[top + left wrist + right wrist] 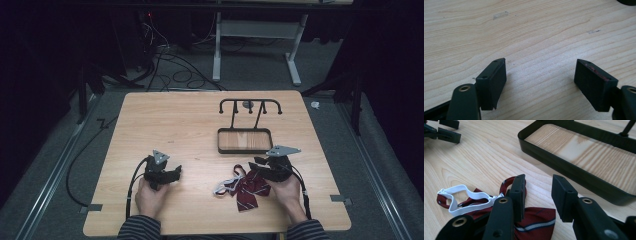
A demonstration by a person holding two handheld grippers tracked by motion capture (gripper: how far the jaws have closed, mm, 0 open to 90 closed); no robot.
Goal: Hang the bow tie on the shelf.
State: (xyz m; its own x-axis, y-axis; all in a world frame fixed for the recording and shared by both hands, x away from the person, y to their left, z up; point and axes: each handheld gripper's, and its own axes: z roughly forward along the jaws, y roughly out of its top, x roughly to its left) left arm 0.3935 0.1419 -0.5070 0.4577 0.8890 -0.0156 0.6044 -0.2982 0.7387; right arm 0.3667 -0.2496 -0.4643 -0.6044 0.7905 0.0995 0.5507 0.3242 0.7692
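I am holding 2 grippers over the light wooden counter (165, 125). My left gripper (176, 172) is resting on the left part of the counter, and its 2 black fingers (495, 82) are standing wide apart, with only bare wood showing between them in the left gripper view.

My right gripper (254, 165) is lying low at the right part of the counter, pointing to the left. Its black fingers (517, 195) are standing apart with a gap between them, and they are pressing on nothing. The dark red bow tie with thin blue and white stripes (248, 191) is lying flat on the counter, just under and beside this gripper. In the right gripper view, 1 finger is crossing in front of the red fabric (534, 222), but I cannot tell if it is touching it. The white elastic band (461, 198) of the tie is lying loose to the left of the fingers.

Behind the tie, near my right gripper, the black metal stand with a rectangular wooden base tray (244, 148) is standing upright. Its top bar with small hooks (250, 103) is at the far side.
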